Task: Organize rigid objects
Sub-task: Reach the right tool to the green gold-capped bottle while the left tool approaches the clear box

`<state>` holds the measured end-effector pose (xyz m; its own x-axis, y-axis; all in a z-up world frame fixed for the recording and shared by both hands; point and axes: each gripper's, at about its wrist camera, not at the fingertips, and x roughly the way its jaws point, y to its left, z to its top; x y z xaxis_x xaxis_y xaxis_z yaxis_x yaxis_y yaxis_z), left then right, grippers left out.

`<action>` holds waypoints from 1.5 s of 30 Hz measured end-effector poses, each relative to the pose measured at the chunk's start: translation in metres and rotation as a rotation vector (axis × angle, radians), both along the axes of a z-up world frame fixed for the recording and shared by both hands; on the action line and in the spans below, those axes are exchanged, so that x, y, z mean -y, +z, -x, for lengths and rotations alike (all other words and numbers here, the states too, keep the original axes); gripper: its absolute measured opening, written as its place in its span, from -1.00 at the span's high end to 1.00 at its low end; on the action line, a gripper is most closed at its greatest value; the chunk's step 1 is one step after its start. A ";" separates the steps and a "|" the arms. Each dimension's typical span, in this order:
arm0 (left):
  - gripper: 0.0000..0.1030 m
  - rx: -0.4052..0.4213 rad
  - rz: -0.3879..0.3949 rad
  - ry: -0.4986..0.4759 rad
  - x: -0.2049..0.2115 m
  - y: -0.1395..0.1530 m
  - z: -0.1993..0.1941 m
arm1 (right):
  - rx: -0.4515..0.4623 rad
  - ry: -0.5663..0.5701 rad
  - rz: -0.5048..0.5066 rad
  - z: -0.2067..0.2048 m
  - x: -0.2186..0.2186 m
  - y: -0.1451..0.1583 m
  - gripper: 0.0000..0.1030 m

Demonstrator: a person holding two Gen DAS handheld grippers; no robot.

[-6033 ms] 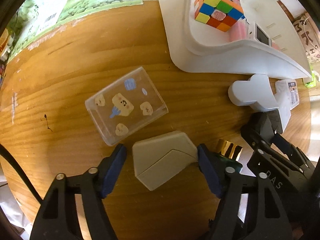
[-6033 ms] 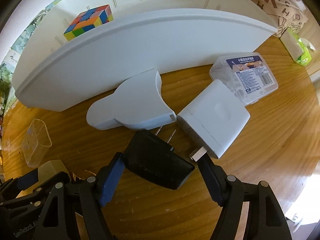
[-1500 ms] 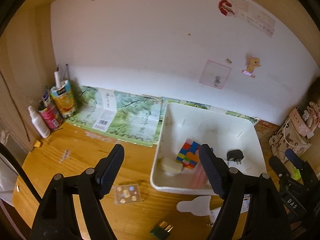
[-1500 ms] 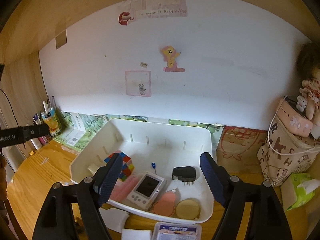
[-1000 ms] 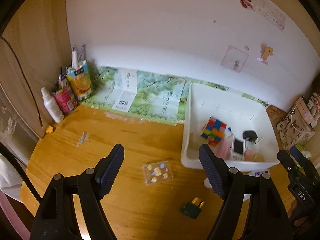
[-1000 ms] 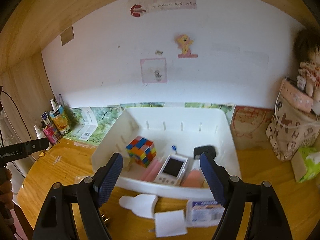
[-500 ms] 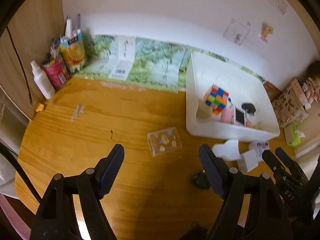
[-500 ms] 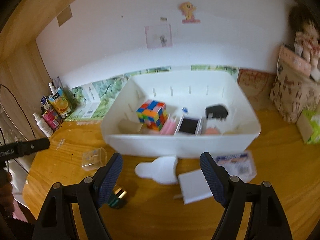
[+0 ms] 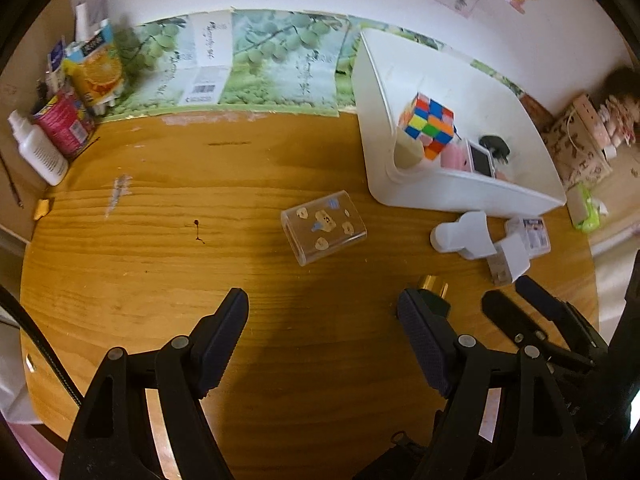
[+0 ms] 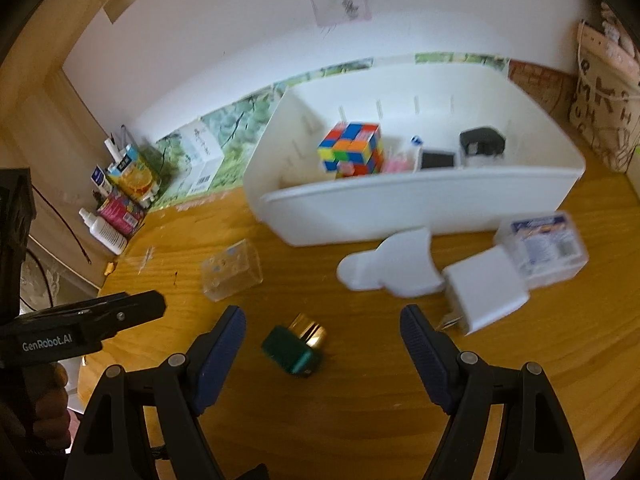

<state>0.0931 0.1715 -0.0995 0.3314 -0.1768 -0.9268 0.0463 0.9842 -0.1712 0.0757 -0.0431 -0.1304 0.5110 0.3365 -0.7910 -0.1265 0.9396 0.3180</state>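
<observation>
Both claws lowered toward wooden table (image 9: 160, 248), spread, empty; white bin (image 10: 400, 208) by wall.

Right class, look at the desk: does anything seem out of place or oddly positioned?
Five items lie loose on the table outside the white bin: clear case, green-and-gold object on its side, white curved piece, white charger, labelled box. Nothing looks spilled or broken.

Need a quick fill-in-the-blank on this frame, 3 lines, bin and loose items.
1. The Rubik's cube sits inside the white ___.
2. The clear box lies on the wooden ___, outside the bin.
3. Both sets of tongs, left and right, are ___ and hold nothing.

Missing words: bin; table; open
</observation>
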 end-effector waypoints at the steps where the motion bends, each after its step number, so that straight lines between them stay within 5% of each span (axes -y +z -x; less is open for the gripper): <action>1: -0.55 -0.006 0.001 -0.009 0.000 -0.002 -0.001 | -0.013 0.003 -0.006 0.000 -0.003 -0.003 -0.56; 25: -0.58 -0.105 0.092 0.011 -0.001 -0.050 -0.062 | -0.185 0.152 0.081 -0.024 -0.048 -0.040 -0.56; 45: -0.58 -0.094 0.062 0.017 0.010 -0.072 -0.082 | -0.232 0.197 0.165 -0.037 -0.058 -0.053 -0.37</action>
